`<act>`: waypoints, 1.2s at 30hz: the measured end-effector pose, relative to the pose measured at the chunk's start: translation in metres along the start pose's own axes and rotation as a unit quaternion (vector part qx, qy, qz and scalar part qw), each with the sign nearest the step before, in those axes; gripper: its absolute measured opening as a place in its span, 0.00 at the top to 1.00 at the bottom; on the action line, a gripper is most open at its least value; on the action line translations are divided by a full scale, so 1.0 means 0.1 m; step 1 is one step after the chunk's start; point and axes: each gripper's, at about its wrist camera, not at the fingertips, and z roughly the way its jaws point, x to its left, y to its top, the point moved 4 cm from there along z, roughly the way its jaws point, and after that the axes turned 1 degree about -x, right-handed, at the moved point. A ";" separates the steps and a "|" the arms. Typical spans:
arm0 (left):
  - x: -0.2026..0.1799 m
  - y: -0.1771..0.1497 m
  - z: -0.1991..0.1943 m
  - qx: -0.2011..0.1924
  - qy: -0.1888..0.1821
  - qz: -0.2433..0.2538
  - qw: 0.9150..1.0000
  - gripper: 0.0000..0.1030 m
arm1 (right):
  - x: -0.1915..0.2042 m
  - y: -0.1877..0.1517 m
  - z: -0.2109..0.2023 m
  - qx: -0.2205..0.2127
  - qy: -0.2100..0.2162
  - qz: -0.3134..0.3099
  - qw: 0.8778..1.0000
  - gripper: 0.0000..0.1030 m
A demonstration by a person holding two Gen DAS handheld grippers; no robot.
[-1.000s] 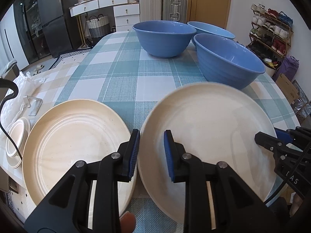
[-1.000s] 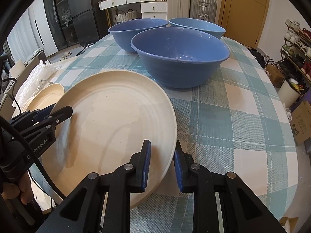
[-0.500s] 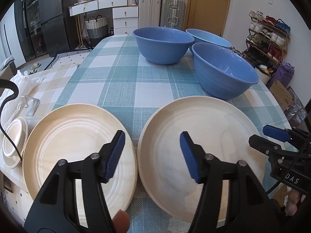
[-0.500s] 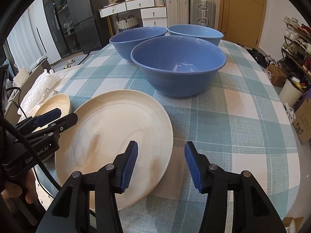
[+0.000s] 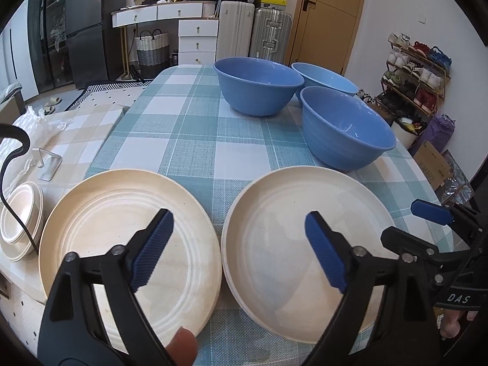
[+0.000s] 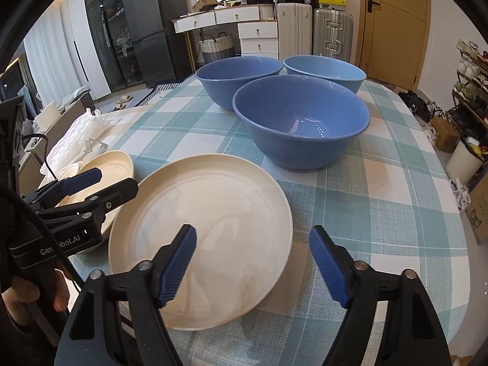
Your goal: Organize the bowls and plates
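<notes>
Two cream plates lie flat on the checked tablecloth at the near edge: a left plate (image 5: 128, 238) and a right plate (image 5: 308, 238), which also shows in the right wrist view (image 6: 210, 231). Three blue bowls stand behind them: nearest (image 5: 344, 131) (image 6: 302, 119), back left (image 5: 256, 85) (image 6: 238, 79), back right (image 5: 326, 76) (image 6: 326, 68). My left gripper (image 5: 239, 250) is open and empty, above the gap between the plates. My right gripper (image 6: 253, 263) is open and empty, over the right plate's near right rim.
A stack of small cream dishes (image 5: 18, 222) and a clear stand (image 5: 48, 164) sit on a lower side table at the left. The table (image 6: 396, 213) is checked teal cloth. Suitcases, drawers and a shoe rack stand beyond.
Both grippers opened wide, let go of the right plate and drew back. The plate went from tilted to lying flat on the table.
</notes>
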 end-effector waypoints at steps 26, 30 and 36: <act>0.71 -0.09 -0.51 -0.031 0.031 -0.051 0.998 0.02 | 0.45 0.18 -0.08 -0.019 0.047 -0.050 0.997 0.17; 0.90 -0.12 -0.55 -0.031 0.039 -0.067 0.997 0.02 | 0.54 0.24 -0.04 -0.018 0.054 -0.059 0.997 0.17; 1.09 -0.17 -0.59 -0.031 0.052 -0.079 0.995 0.02 | 0.66 0.31 0.07 -0.012 0.060 -0.071 0.996 0.17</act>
